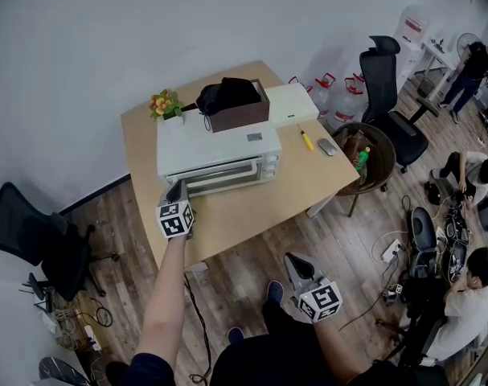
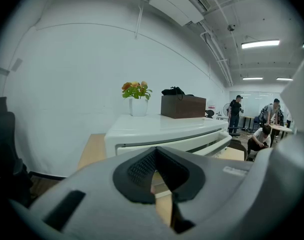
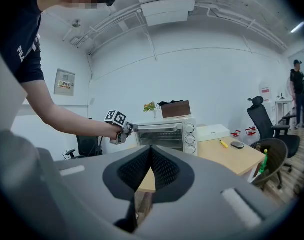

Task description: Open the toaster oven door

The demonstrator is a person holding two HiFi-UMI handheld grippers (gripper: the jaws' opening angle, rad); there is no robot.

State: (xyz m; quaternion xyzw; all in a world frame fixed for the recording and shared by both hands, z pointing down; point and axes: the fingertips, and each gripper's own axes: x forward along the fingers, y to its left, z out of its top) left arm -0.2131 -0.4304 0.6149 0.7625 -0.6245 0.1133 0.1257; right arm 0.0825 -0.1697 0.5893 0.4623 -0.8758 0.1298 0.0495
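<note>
The white toaster oven (image 1: 218,154) stands on a wooden table (image 1: 252,203), and its door looks closed in the head view. A bar handle (image 3: 157,127) runs along the top of the door. My left gripper (image 1: 178,188) is held at the oven's front left corner, its tip right by the left end of the handle. Its jaws are shut with nothing between them (image 2: 154,173); the oven (image 2: 167,133) fills the view just beyond. My right gripper (image 1: 293,260) hangs low over the floor in front of the table, shut and empty (image 3: 150,170).
On top of the oven are a brown box (image 1: 239,112) holding a black item and a small flower pot (image 1: 166,105). A white flat box (image 1: 293,104), a yellow marker (image 1: 306,141) and a grey object (image 1: 327,147) lie on the table's right part. Office chairs (image 1: 388,95), a round side table (image 1: 364,155), cables and seated people are to the right.
</note>
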